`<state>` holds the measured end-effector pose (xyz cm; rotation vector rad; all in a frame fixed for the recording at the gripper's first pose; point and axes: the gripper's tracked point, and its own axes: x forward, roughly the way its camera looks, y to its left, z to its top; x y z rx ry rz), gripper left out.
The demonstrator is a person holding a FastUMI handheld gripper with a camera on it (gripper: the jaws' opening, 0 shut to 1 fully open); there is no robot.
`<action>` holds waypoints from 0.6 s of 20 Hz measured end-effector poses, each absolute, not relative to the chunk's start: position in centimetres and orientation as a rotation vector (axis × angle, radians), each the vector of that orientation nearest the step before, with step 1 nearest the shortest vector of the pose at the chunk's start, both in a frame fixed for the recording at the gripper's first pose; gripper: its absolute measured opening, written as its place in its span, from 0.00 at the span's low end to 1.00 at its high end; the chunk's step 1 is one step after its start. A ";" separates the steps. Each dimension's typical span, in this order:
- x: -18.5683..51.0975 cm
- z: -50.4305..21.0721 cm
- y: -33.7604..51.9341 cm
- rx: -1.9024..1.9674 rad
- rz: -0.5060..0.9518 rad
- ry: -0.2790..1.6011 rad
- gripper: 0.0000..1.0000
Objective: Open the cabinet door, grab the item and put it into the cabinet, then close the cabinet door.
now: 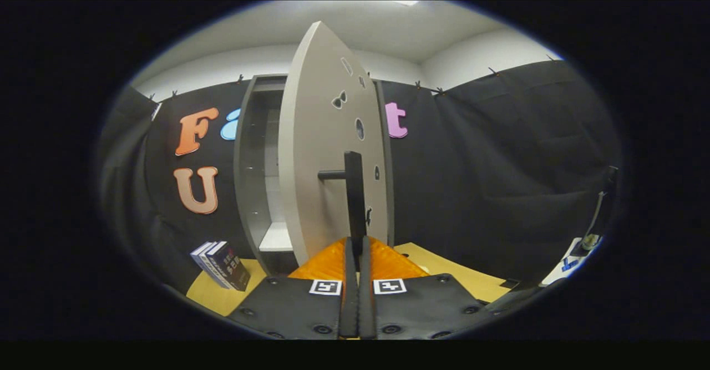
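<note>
gripper view: the gripper [356, 248] had its two fingers pressed close together, pinching the lower end of the black upright bar handle [354, 192] on the pale grey flat cabinet door [319, 153]. the door stood partly open, swung toward the camera, with the tall grey cabinet [249, 165] behind it to the left. the handle looked rigid and narrow, a firm place to hold; the door seemed a stiff, light panel that would likely swing on its hinges with a steady pull. inside the cabinet, a white shelf [275, 238] showed low down with nothing visible on it; the rest of the inside was dim. the item, a small dark stack of box-like books [222, 264], stood on the yellow table top [216, 298] near the cabinet's left foot, well left of the fingers. it looked stiff and light, easiest gripped across its narrow sides.
</note>
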<state>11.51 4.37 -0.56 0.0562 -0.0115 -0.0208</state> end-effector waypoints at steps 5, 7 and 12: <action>11.0 -0.6 -0.8 0.078 -0.111 -0.008 0.08; 10.5 -0.8 -3.1 0.099 -0.152 0.001 0.08; 8.5 -0.4 -6.4 0.097 -0.233 -0.031 0.08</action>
